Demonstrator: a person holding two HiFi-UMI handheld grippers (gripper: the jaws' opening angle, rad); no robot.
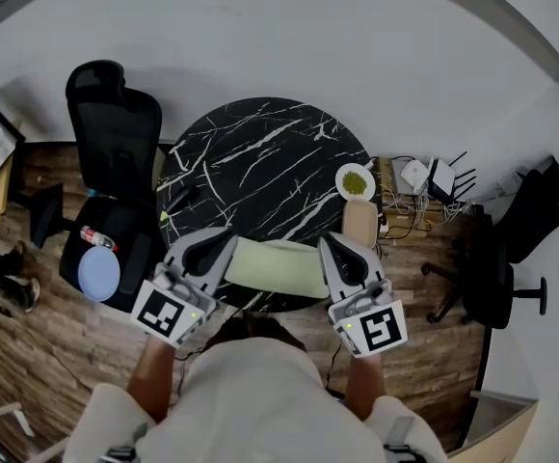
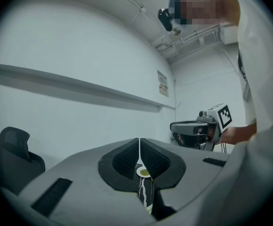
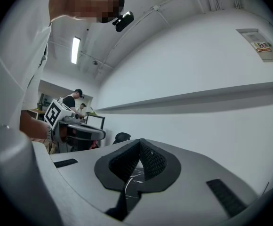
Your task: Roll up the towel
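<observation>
Head view: the pale green towel [image 1: 278, 266] lay at the near edge of the black marble table [image 1: 260, 152], with the left gripper [image 1: 227, 241] and right gripper [image 1: 327, 244] at its two ends. To roll it evenly, both ends should probably turn together and stay level

Left gripper view: its jaws were clenched, with a sliver of plate [image 2: 144, 172] showing beyond and no cloth visibly pinched

Right gripper view: its jaws were likewise clenched, with only marble behind; the whole towel showed only from the head
</observation>
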